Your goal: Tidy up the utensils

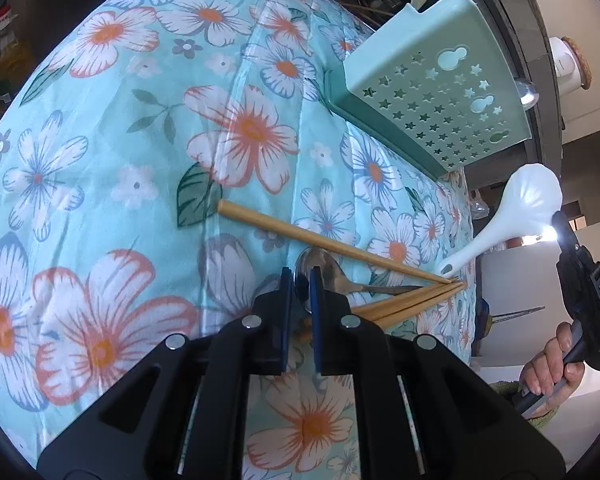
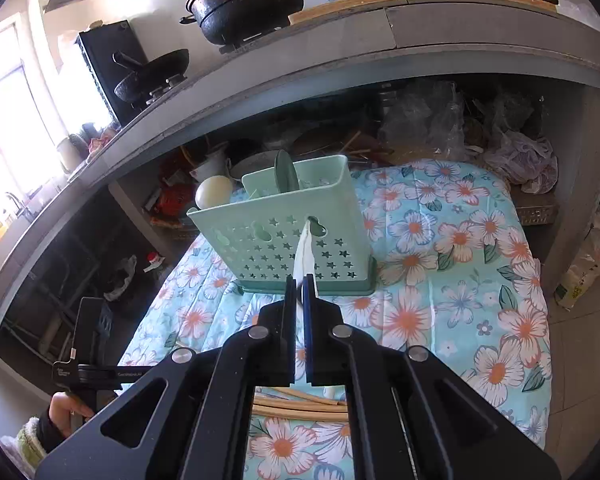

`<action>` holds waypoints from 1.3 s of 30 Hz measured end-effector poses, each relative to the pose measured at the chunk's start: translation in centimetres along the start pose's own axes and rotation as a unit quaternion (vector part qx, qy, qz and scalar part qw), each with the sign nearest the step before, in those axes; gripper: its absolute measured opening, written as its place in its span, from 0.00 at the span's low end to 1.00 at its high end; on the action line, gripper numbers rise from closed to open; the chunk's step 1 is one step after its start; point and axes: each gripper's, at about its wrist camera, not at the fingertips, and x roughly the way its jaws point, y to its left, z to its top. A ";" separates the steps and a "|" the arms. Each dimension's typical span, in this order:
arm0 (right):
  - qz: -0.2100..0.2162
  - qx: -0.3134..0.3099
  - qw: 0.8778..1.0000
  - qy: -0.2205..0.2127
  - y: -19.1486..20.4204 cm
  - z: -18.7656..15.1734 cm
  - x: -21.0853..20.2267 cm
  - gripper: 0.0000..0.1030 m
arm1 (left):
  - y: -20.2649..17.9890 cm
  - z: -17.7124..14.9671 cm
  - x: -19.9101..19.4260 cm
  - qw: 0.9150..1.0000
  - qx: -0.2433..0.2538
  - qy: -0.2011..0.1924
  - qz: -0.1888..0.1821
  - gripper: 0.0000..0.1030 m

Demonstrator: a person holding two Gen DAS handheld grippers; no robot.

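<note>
- Floral cloth (image 1: 100, 140), turquoise with orange-centred flowers, covers your bench; every loose utensil lies on it.
- Steel spoon (image 1: 332, 276): bowl lies between the pads of your left hand-held gripper (image 1: 301, 280), which are pinched nearly together on it. Risk: the thin, slick bowl could twist out as you lift.
- Wooden chopsticks (image 1: 328, 242): several, tips converging over the spoon's handle. Risk: raising the spoon may drag or scatter them.
- White ladle (image 1: 512, 216): clamped by its handle in your right hand-held gripper (image 2: 298, 288), carried in the air near the bench edge.
- Mint-green caddy (image 2: 284, 232), star-perforated, stands upright on the cloth ahead of the ladle, a green utensil already inside. Risk: a steep or off-centre entry could catch the rim and tip it.
</note>
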 end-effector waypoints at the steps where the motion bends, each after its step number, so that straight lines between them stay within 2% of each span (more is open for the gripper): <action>1: 0.001 0.002 1.000 -0.001 -0.1 0.0 0.0 0.03 | 0.1 0.1 0.0 1.000 0.001 -0.001 0.003 0.07; 4: 0.003 0.009 1.000 -0.003 -0.6 -0.1 -0.1 0.03 | -0.7 0.0 -0.2 1.000 0.015 -0.011 0.021 0.07; 9: 0.010 0.020 1.000 -0.004 -1.2 0.0 -0.1 0.03 | -3.7 -1.0 -3.5 0.992 0.089 -0.057 0.071 0.05; 13: 0.009 0.016 1.000 -0.007 -1.2 0.0 -0.2 0.03 | -6.5 -1.9 -7.4 0.974 0.156 -0.114 0.121 0.02; 16: 0.010 0.019 1.000 -0.010 -1.4 0.0 -0.3 0.03 | -8.3 -2.0 -10.3 0.959 0.186 -0.164 0.138 0.01; 19: 0.009 0.022 1.000 -0.014 -1.6 0.0 -0.4 0.03 | -10.2 -1.6 -13.6 0.937 0.211 -0.224 0.165 0.01; 22: 0.009 0.024 1.000 -0.018 -1.9 0.1 -0.5 0.03 | -12.4 -1.1 -17.1 0.920 0.228 -0.280 0.156 0.01; 23: 0.009 0.025 0.999 -0.019 -1.9 0.1 -0.5 0.03 | -13.5 -0.8 -18.3 0.911 0.236 -0.302 0.151 0.01; 25: 0.009 0.025 0.999 -0.021 -2.0 0.2 -0.6 0.03 | -15.1 -0.5 -20.1 0.893 0.254 -0.339 0.155 0.01; 27: 0.010 0.026 0.999 -0.023 -2.1 0.2 -0.7 0.03 | -17.0 0.1 -21.5 0.868 0.276 -0.377 0.167 0.01; 28: 0.010 0.026 0.999 -0.024 -2.1 0.2 -0.7 0.03 | -17.9 0.5 -21.9 0.857 0.288 -0.390 0.172 0.01; 30: 0.010 0.027 0.999 -0.026 -2.2 0.1 -0.8 0.03 | -19.5 1.4 -21.8 0.840 0.309 -0.406 0.183 0.01; 31: 0.010 0.028 0.999 -0.027 -2.3 0.1 -0.8 0.03 | -20.0 1.8 -21.5 0.837 0.316 -0.406 0.188 0.01; 35: 0.013 0.032 0.999 -0.028 -2.7 0.1 -0.9 0.03 | -21.7 4.4 -18.8 0.834 0.340 -0.381 0.210 0.01; 39: 0.014 0.034 0.999 -0.029 -3.0 0.1 -1.0 0.03 | -22.0 6.7 -15.1 0.838 0.351 -0.340 0.243 0.01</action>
